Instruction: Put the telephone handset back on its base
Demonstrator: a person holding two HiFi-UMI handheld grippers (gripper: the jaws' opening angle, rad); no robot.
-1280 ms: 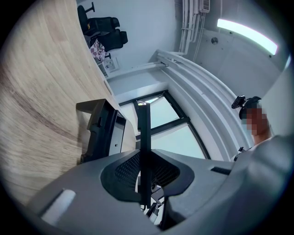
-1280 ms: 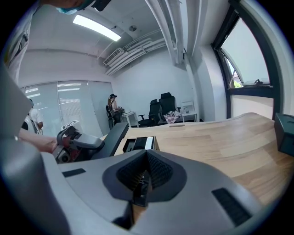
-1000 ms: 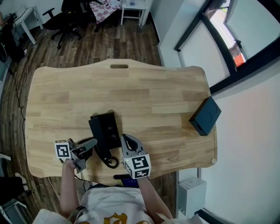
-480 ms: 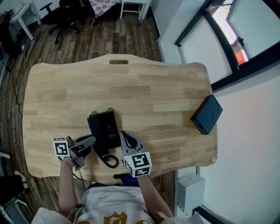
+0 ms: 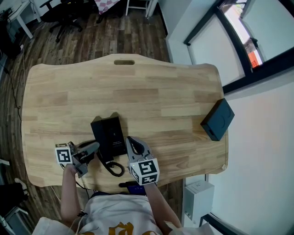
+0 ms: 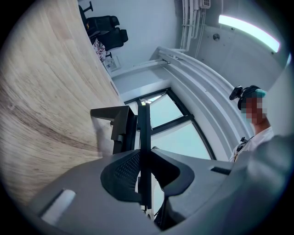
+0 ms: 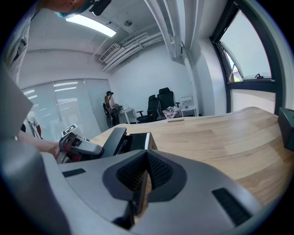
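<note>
The black telephone lies on the wooden table, near its front edge. Its handset seems to rest along the left side of the base. The coiled cord loops on the table in front of it. My left gripper is at the telephone's front left corner, jaws together with nothing seen between them. In its own view the left gripper has the telephone just left of its tips. My right gripper hovers by the front right corner, also shut and empty, as the right gripper view confirms.
A dark box sits at the table's right edge. A slot handle is cut in the far edge. Office chairs stand on the floor beyond the table. A window and white wall run along the right.
</note>
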